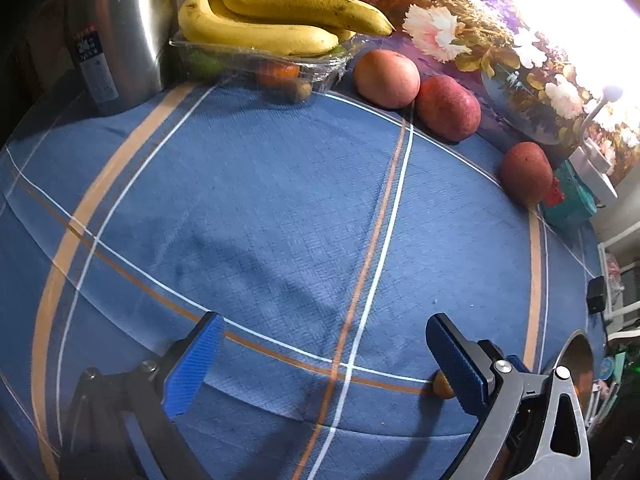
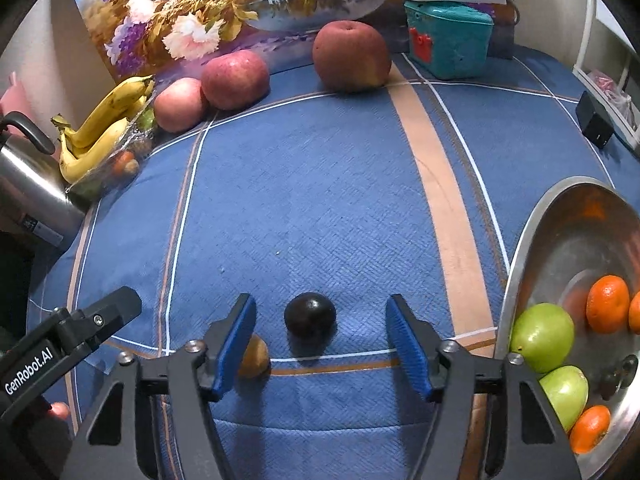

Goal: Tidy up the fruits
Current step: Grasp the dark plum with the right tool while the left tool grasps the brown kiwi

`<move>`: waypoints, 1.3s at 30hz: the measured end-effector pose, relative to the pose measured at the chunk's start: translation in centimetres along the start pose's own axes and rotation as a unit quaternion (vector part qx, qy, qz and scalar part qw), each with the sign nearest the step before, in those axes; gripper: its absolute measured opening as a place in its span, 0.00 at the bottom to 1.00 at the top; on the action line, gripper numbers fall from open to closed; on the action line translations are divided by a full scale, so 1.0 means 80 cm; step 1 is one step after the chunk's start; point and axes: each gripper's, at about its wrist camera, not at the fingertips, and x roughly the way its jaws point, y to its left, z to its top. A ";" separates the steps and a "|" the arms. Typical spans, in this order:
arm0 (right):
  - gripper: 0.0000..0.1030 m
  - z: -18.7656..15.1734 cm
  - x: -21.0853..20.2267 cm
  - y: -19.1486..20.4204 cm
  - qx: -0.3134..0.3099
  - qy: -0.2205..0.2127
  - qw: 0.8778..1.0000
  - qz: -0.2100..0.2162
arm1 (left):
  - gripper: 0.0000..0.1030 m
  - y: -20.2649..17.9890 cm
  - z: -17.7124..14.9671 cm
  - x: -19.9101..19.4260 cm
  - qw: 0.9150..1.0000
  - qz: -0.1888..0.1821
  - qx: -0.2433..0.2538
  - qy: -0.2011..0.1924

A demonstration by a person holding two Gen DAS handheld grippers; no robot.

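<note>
A dark plum (image 2: 310,316) lies on the blue checked cloth between the blue pads of my right gripper (image 2: 320,302), which is open; neither pad touches it. A small brown fruit (image 2: 254,356) sits just behind the left pad. To the right, a metal bowl (image 2: 520,248) holds two green apples (image 2: 542,336) and several oranges (image 2: 607,308). My left gripper (image 1: 325,320) hovers open over bare cloth with nothing between its fingers. Three red apples (image 1: 386,78) line the back. Bananas (image 1: 272,20) rest on a plastic tray (image 1: 320,68) holding more fruit.
A steel kettle (image 1: 120,32) stands at the back left. A teal box (image 2: 448,40) and a flower painting (image 2: 200,8) are at the back. A black adapter (image 2: 596,124) lies near the right edge. A finger (image 2: 60,410) shows at the lower left.
</note>
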 end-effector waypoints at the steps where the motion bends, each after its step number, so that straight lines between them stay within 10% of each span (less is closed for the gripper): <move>1: 0.58 0.000 0.001 0.000 0.001 0.000 1.000 0.001 | 0.97 0.000 0.000 0.000 1.000 -0.001 -0.001 0.000; 13: 0.27 0.000 0.003 0.003 0.001 0.011 1.000 0.017 | 0.83 -0.013 -0.002 -0.001 1.000 -0.027 -0.004 0.014; 39: 0.27 0.006 -0.041 -0.028 0.035 -0.001 0.999 -0.005 | 0.55 -0.076 -0.023 0.009 0.995 -0.055 0.069 0.052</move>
